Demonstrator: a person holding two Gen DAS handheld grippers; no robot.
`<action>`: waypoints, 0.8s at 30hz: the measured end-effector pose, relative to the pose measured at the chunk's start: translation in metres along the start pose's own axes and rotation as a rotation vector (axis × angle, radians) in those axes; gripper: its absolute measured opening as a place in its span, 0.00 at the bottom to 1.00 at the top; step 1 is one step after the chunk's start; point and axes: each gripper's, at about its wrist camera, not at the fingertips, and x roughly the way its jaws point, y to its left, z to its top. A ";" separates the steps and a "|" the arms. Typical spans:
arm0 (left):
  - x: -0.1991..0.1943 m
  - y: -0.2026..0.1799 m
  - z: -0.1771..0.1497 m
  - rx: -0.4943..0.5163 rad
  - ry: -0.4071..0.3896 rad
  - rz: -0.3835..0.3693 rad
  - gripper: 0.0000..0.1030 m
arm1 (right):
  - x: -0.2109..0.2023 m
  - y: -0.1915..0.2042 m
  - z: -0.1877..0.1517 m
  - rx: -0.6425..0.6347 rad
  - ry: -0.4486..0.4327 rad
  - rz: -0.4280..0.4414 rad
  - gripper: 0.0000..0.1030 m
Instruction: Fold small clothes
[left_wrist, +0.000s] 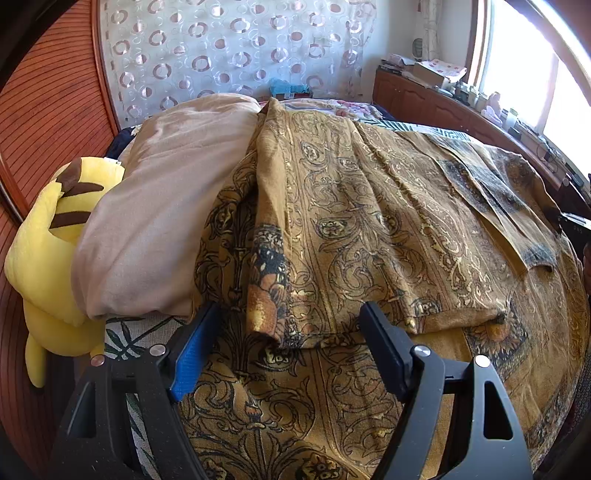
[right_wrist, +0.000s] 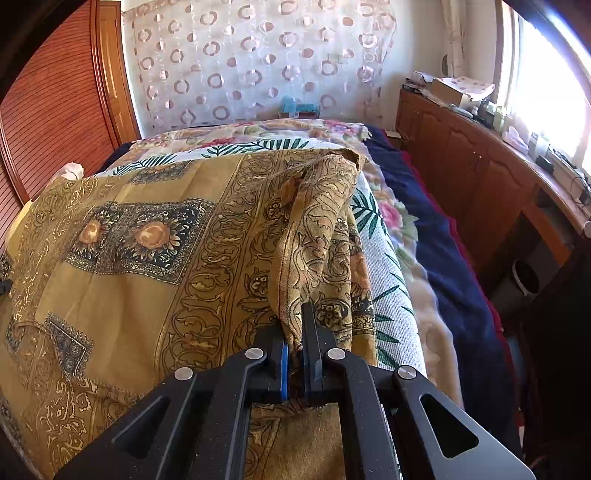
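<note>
No readable text, label, brand or number shows in either view

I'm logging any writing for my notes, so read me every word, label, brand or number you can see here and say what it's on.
None can be read.
Boxes on the wooden sideboard: pink printed marks only, too blurred to tell whether they are words.
Bottles and small items on the windowsill: labels too small to read.
Gold patterned cloth, pinched in the right gripper: ornament and flowers, no lettering.
Left gripper: no markings visible.
</note>
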 end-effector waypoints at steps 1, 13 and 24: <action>-0.002 -0.001 0.000 0.014 -0.003 0.000 0.71 | -0.002 0.001 -0.001 -0.001 0.001 -0.002 0.05; -0.003 0.008 0.013 0.018 0.000 0.022 0.11 | -0.002 0.008 -0.002 -0.013 0.001 -0.017 0.05; -0.035 -0.008 0.020 0.070 -0.096 0.063 0.05 | -0.001 0.010 -0.002 -0.031 0.001 -0.035 0.05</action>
